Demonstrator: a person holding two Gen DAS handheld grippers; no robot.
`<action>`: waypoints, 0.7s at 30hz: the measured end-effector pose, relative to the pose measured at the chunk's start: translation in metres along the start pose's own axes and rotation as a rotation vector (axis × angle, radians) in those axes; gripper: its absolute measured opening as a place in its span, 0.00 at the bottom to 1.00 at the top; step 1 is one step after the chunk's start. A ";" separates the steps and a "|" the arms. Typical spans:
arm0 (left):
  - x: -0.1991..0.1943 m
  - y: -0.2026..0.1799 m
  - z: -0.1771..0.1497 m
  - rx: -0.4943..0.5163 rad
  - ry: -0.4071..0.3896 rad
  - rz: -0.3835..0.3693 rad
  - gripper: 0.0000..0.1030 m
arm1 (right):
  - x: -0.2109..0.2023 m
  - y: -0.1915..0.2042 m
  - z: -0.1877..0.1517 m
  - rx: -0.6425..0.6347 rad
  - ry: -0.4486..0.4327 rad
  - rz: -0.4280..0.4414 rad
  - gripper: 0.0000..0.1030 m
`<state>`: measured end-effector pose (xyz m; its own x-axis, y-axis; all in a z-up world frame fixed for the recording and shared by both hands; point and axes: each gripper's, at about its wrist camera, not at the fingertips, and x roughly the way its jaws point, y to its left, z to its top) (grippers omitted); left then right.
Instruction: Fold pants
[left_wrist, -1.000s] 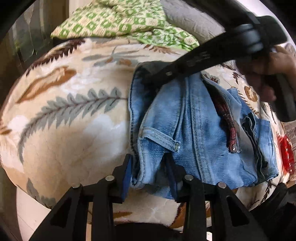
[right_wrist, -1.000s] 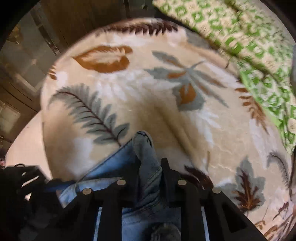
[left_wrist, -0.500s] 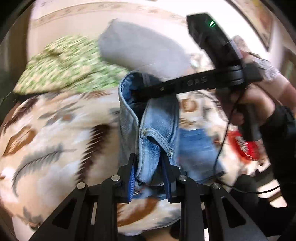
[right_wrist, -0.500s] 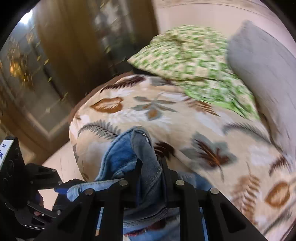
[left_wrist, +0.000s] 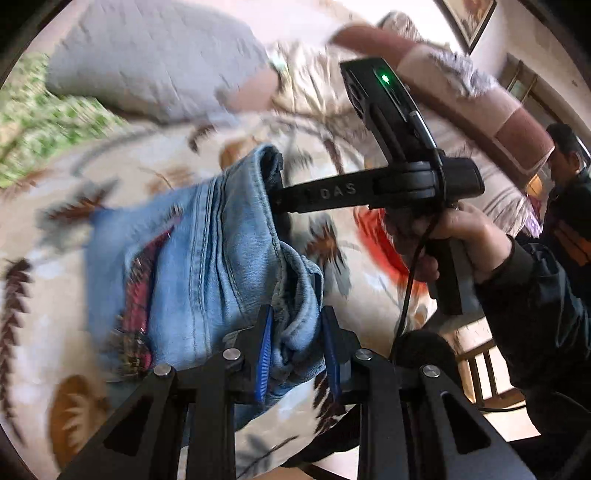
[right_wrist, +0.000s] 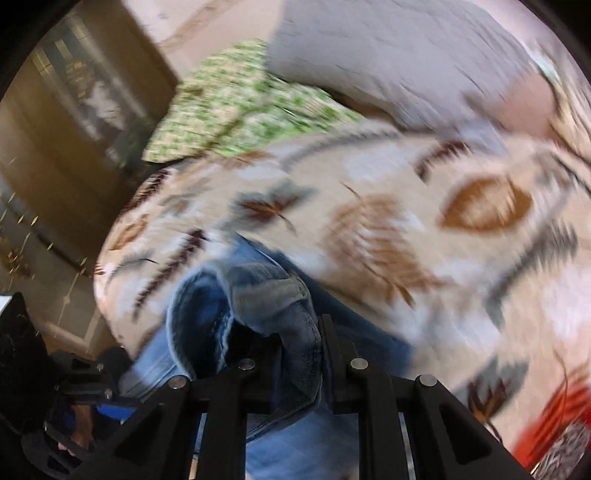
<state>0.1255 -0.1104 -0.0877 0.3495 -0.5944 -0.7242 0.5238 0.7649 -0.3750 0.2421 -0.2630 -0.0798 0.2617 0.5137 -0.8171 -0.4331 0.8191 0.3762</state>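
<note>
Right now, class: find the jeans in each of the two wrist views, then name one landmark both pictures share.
Left wrist view: the jeans fill the centre and left, bunched between the left gripper at the bottom and pinched at the top by the right gripper.
Right wrist view: the jeans sit bottom centre, clamped in that gripper.
Shared landmark: the leaf-print blanket beneath.

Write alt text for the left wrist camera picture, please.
Two handheld claws hold up blue jeans above a leaf-print blanket: the left claw pinches a denim fold, and the right claw, held in a hand, grips another edge. The picture is motion-blurred.
</note>
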 end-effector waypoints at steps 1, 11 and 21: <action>0.016 0.001 -0.002 -0.006 0.039 -0.010 0.23 | 0.006 -0.011 -0.005 0.019 0.016 -0.011 0.17; 0.065 -0.017 -0.013 0.094 0.115 0.092 0.25 | 0.041 -0.046 -0.034 0.063 0.044 -0.067 0.18; -0.015 -0.038 -0.022 0.265 -0.051 0.118 0.82 | -0.013 -0.026 -0.034 0.010 -0.020 -0.174 0.76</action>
<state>0.0838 -0.1250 -0.0753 0.4551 -0.5219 -0.7215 0.6594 0.7421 -0.1209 0.2204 -0.2998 -0.0935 0.3488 0.3686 -0.8617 -0.3710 0.8986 0.2343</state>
